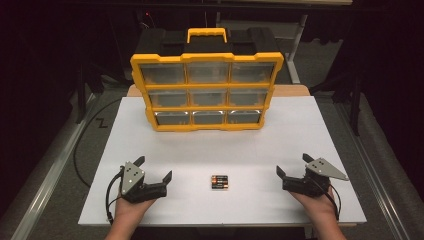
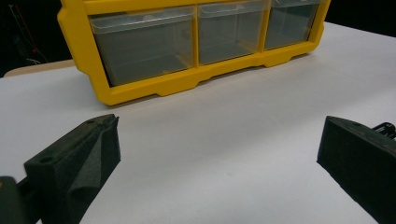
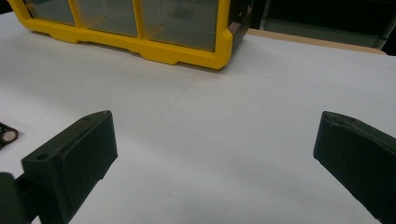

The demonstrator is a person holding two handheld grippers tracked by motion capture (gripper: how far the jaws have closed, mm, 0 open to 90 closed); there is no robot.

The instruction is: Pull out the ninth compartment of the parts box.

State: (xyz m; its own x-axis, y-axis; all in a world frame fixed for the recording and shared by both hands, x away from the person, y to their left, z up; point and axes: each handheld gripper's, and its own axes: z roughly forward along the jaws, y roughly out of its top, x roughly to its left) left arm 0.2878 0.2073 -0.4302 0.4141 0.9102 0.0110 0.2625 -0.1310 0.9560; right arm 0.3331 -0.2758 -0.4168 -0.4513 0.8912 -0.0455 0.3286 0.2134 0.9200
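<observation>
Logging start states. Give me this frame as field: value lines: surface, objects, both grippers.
surface: white table top
organizer: yellow nine-drawer organizer, upright at the far side, drawers shut
batteries: small battery pack, near edge, between the grippers
left gripper: open, resting on table, holds nothing
right gripper: open, resting on table, holds nothing

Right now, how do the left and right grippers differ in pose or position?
The left gripper sits left of the battery pack, its jaws pointing up and right; the right gripper sits right of the pack, its jaws pointing up and left. The left gripper's grey plate lies over the hand, while the right gripper's plate juts outward to the right. Both are open, holding nothing, low over the white table and facing the yellow drawer organizer.
</observation>
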